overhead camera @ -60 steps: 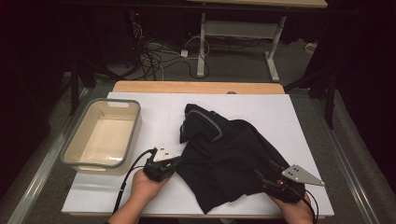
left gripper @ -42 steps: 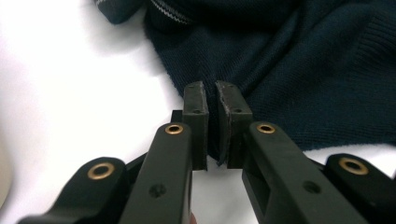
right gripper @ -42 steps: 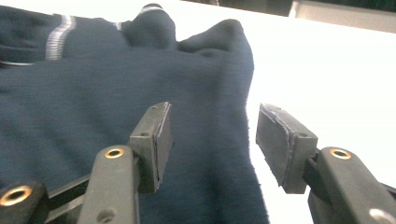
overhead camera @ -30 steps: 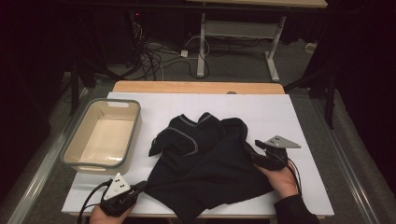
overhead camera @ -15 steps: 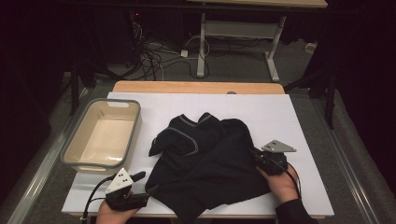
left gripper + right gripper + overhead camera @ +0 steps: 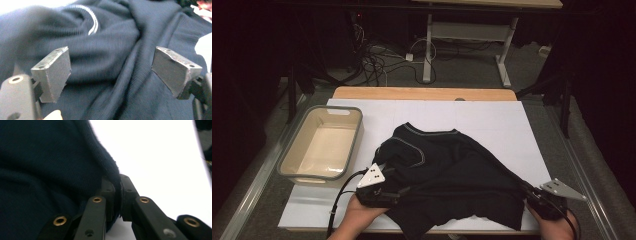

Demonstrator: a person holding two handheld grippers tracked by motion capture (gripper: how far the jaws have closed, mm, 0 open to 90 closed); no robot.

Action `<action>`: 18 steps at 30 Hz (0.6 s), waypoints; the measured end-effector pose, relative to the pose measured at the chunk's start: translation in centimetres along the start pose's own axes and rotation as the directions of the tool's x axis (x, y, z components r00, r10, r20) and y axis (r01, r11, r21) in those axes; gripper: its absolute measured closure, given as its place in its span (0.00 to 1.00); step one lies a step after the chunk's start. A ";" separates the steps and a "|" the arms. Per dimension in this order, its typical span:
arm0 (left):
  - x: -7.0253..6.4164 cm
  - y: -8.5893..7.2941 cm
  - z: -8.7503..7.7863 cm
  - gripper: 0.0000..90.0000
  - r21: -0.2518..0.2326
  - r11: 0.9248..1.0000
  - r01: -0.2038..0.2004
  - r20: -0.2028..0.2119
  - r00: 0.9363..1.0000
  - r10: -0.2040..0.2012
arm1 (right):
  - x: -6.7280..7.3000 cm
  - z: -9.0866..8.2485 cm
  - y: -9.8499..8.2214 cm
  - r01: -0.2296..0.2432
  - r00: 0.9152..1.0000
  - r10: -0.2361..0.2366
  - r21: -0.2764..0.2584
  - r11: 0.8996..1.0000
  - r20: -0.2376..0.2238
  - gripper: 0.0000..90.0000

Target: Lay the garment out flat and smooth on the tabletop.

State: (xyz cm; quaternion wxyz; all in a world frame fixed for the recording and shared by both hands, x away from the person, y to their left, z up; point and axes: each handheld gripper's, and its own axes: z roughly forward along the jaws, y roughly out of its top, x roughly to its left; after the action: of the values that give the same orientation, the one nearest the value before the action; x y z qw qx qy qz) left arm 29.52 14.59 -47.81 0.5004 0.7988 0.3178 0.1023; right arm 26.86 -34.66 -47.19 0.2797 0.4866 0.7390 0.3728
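High view: a dark shirt (image 6: 447,175) was spread on the table (image 6: 492,115). Its edge was pinched by the right gripper (image 6: 537,200); the left gripper (image 6: 399,192), jaws just opened, was spread above loose folds. Slippage or bunching could be caused by one-sided pulling.

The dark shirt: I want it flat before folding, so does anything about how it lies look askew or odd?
Yes. The dark shirt lies crumpled and skewed on the white table, collar turned toward the bin. Its right edge is pulled taut into the right gripper, which is clamped on it; the left gripper stands open over loose folds.
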 end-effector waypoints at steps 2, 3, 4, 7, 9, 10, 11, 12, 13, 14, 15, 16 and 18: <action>0.1 0.6 0.6 0.17 -0.010 1.000 0.006 0.008 1.000 -0.005 | -0.6 -1.2 -1.0 -0.024 1.000 0.024 0.001 1.000 0.017 0.95; 0.1 0.6 0.6 0.17 -0.010 1.000 0.006 0.008 1.000 -0.005 | -0.6 -1.2 -1.0 -0.024 1.000 0.024 0.001 1.000 0.017 0.95; 0.3 1.1 1.1 0.17 -0.016 1.000 0.009 0.012 1.000 -0.008 | -1.2 -2.4 -1.9 -0.036 0.999 0.036 0.002 0.999 0.037 0.95; 0.4 1.5 1.6 0.18 -0.017 1.000 0.014 0.017 1.000 -0.014 | -1.7 -3.5 -2.6 -0.052 0.997 0.052 0.000 0.999 0.053 0.95; 0.5 1.7 2.0 0.19 0.000 1.000 0.013 0.009 1.000 -0.013 | -2.0 -4.2 -3.1 -0.068 0.996 0.067 0.000 0.998 0.066 0.95; 0.5 1.8 2.1 0.19 0.013 1.000 0.009 -0.013 1.000 -0.009 | -2.1 -4.4 -3.3 -0.071 0.995 0.071 0.000 0.997 0.068 0.95; 0.6 1.8 2.1 0.20 0.016 1.000 0.009 -0.023 1.000 -0.008 | -2.1 -4.5 -3.4 -0.072 0.995 0.072 0.002 0.997 0.065 0.95; 0.7 1.8 2.0 0.24 0.028 1.000 0.004 -0.047 0.999 -0.003 | -1.8 -4.4 -3.4 -0.062 0.997 0.061 0.011 0.998 0.054 0.93; 0.8 1.7 1.9 0.24 0.041 0.999 -0.001 -0.070 0.998 0.004 | -1.8 -4.4 -3.4 -0.062 0.997 0.061 0.011 0.998 0.054 0.93; 1.1 1.4 1.6 0.26 0.085 0.996 -0.021 -0.146 0.989 0.034 | -1.5 -4.2 -3.2 -0.052 0.998 0.051 0.010 0.999 0.046 0.81; 1.1 1.4 1.6 0.29 0.085 0.996 -0.021 -0.146 0.989 0.034 | -1.5 -4.2 -3.2 -0.052 0.998 0.051 0.010 0.999 0.046 0.81; 1.3 1.1 1.2 0.35 0.106 0.994 -0.027 -0.172 0.984 0.045 | -1.3 -4.1 -2.9 -0.052 0.998 0.052 0.000 0.999 0.021 0.71; 1.9 0.5 0.7 0.36 0.122 0.993 -0.006 -0.184 0.983 0.028 | -1.2 -4.0 -2.7 -0.052 0.998 0.052 -0.005 0.999 0.016 0.67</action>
State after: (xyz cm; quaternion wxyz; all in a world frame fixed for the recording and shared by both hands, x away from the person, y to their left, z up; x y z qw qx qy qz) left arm 31.55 15.04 -47.99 0.4186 0.8173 0.3616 0.1611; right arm 22.82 -37.58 -47.08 0.2769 0.5082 0.7228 0.3775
